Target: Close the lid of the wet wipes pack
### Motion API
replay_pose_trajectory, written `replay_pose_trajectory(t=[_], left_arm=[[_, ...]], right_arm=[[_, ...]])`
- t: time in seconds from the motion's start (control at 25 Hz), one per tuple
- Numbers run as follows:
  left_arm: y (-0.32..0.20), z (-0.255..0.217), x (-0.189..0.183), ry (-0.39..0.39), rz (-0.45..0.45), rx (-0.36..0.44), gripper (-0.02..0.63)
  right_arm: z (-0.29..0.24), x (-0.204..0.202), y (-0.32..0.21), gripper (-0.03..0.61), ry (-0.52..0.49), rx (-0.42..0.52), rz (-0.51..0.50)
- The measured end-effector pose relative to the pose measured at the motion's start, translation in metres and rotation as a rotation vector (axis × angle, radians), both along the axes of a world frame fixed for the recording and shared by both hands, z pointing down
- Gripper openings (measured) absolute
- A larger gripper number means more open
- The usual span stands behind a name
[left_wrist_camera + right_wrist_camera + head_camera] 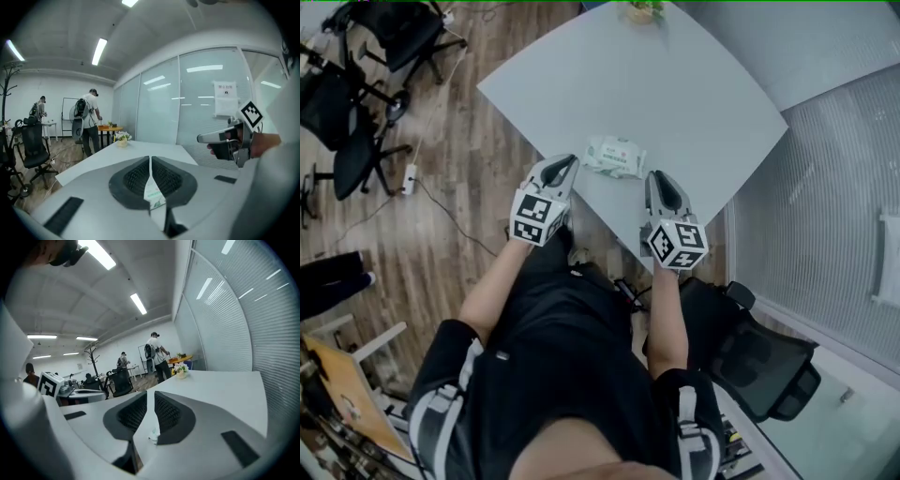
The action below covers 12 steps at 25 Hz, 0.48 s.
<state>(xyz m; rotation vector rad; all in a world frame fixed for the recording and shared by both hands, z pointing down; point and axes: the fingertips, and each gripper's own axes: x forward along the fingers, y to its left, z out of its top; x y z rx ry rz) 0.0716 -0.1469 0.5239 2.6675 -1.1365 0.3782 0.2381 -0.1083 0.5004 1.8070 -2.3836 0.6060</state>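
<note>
I see the wet wipes pack (615, 156) lying on the counter (694, 103) near its edge, between my grippers. The left gripper (565, 165) has its fingers pressed together; the right gripper (657, 178) has its fingers slightly spread.

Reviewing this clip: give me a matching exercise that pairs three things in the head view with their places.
Things:
1. wet wipes pack
2. flower pot
3. office chair

Places:
A. at the far corner of the table
B. standing off the table
C. lying near the table's near edge

Pairs: 1-C, 2-A, 3-B
</note>
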Motion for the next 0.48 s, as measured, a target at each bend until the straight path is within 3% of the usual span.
replay_pose_trajectory(t=[0.2,0.48], left_arm=[[0.043,-0.066,-0.023,0.074,-0.029,0.12,0.035],[0.064,-0.091,-0.054,0.137,-0.04,0.142,0.035]], right_arm=[[-0.045,-0.011,0.046,0.054,0.006,0.079,0.067],[-0.065,-0.033,0.082,0.043,0.017,0.115,0.135]])
